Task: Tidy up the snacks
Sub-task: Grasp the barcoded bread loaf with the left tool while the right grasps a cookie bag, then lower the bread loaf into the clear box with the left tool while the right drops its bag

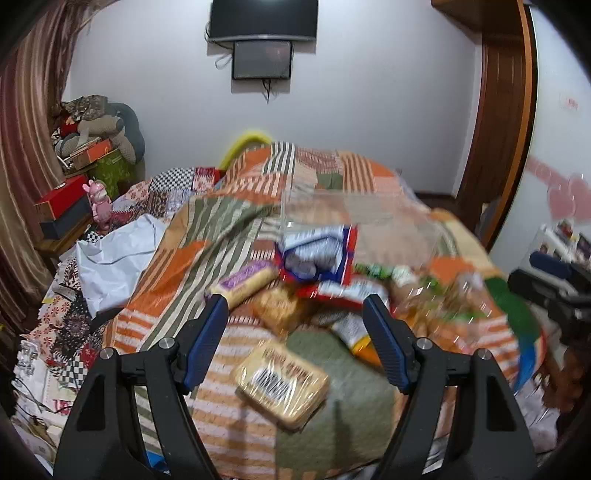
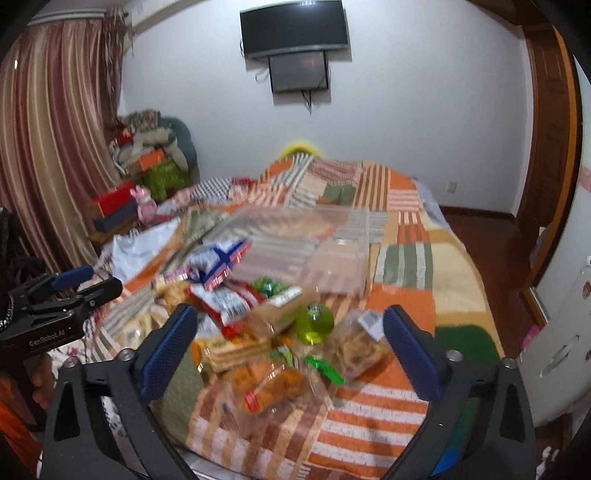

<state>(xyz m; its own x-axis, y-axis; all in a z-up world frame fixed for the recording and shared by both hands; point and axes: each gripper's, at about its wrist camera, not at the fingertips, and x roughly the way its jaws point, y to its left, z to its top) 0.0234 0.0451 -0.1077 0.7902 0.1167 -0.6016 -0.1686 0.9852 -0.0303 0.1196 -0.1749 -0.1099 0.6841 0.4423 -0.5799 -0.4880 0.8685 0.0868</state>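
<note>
A pile of wrapped snacks lies on a patchwork quilt (image 1: 177,266) on a bed. In the left wrist view my left gripper (image 1: 295,302) is open and empty above a clear-wrapped biscuit pack (image 1: 282,384); a purple-labelled pack (image 1: 245,282) and a blue-and-red bag (image 1: 317,251) lie beyond. A clear plastic box (image 1: 351,210) stands behind the pile. In the right wrist view my right gripper (image 2: 291,317) is open and empty over the pile, above a green jelly cup (image 2: 314,323), an orange snack pack (image 2: 269,387) and the clear box (image 2: 306,251). The left gripper (image 2: 77,284) shows at its left edge.
A white plastic bag (image 1: 114,258) lies left of the pile. Red boxes (image 1: 64,201) and a pink toy (image 1: 98,201) sit on a side table by the curtain. A television (image 1: 263,18) hangs on the far wall. A wooden door frame (image 1: 506,122) stands at the right.
</note>
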